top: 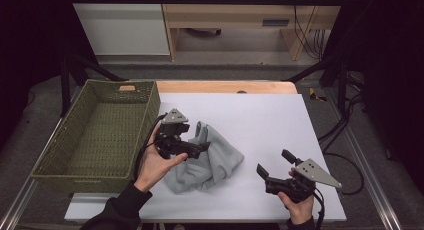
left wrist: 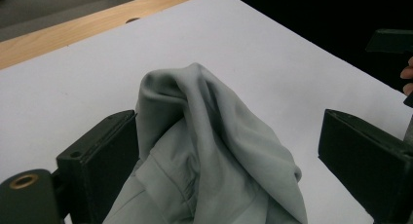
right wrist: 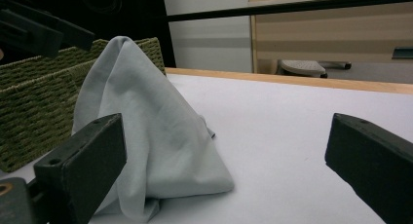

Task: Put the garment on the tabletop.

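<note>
Now, left tool (top: 196,145): jaws apart, straddling peak of grey cloth (top: 212,160); not pinched yet.
Right tool (top: 274,166): jaws wide, empty, well apart from cloth.
Cloth: heaped on table (top: 270,115), basket (top: 95,135) just behind left tool.
Risk: closing on thin fold, cloth prob slips out.

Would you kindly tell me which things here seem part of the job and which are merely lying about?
Likely in the job:
crumpled pale grey cloth
woven green basket
left gripper, open
right gripper, open

Lying about:
black cables beside the white table
</note>
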`<state>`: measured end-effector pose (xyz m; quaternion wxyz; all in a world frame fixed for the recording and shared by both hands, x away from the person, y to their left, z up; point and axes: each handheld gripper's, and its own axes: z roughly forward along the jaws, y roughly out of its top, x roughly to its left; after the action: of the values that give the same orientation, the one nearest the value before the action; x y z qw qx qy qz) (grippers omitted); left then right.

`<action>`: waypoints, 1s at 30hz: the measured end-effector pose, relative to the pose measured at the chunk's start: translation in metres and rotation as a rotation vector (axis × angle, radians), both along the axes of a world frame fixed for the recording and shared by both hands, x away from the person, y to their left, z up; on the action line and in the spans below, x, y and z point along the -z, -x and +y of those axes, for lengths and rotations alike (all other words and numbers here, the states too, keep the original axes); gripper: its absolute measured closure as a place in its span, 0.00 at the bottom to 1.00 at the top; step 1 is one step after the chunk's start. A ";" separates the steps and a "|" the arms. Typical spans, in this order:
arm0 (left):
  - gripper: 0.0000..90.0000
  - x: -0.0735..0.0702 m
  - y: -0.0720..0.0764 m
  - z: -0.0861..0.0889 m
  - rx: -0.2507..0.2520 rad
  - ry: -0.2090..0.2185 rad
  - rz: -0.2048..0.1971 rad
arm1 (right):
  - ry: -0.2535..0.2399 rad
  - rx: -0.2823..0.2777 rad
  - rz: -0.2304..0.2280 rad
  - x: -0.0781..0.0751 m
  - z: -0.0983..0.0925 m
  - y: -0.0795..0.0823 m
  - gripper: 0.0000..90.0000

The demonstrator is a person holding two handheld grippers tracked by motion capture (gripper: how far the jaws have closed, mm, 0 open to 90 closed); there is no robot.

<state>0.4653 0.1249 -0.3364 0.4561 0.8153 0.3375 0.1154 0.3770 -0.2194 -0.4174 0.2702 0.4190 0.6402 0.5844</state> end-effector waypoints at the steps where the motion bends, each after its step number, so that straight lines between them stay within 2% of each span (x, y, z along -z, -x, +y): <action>1: 0.08 0.001 0.003 0.002 0.000 0.008 -0.011 | 0.002 0.002 0.003 0.000 0.000 0.000 0.02; 5: 0.11 0.005 0.017 0.010 -0.008 0.063 -0.065 | 0.000 0.001 0.002 0.000 -0.001 0.000 0.02; 7: 0.11 0.008 0.021 0.014 -0.013 0.082 -0.071 | -0.003 0.003 0.004 -0.001 -0.001 0.000 0.02; 14: 0.10 0.018 0.033 0.026 -0.039 0.105 -0.106 | 0.004 0.001 -0.004 -0.001 -0.001 0.000 0.02; 21: 0.11 0.030 0.046 0.044 -0.052 0.180 -0.145 | -0.001 0.004 0.001 -0.001 0.000 0.001 0.02; 25: 0.10 0.035 0.055 0.053 -0.073 0.173 -0.183 | 0.001 0.004 -0.004 -0.001 -0.001 0.001 0.02; 30: 0.10 0.042 0.066 0.063 -0.097 0.209 -0.206 | 0.007 0.001 -0.004 -0.001 -0.002 0.002 0.02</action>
<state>0.3991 0.1884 -0.3787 0.5647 0.7299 0.3381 0.1848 0.3754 -0.2210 -0.4162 0.2735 0.4169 0.6416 0.5829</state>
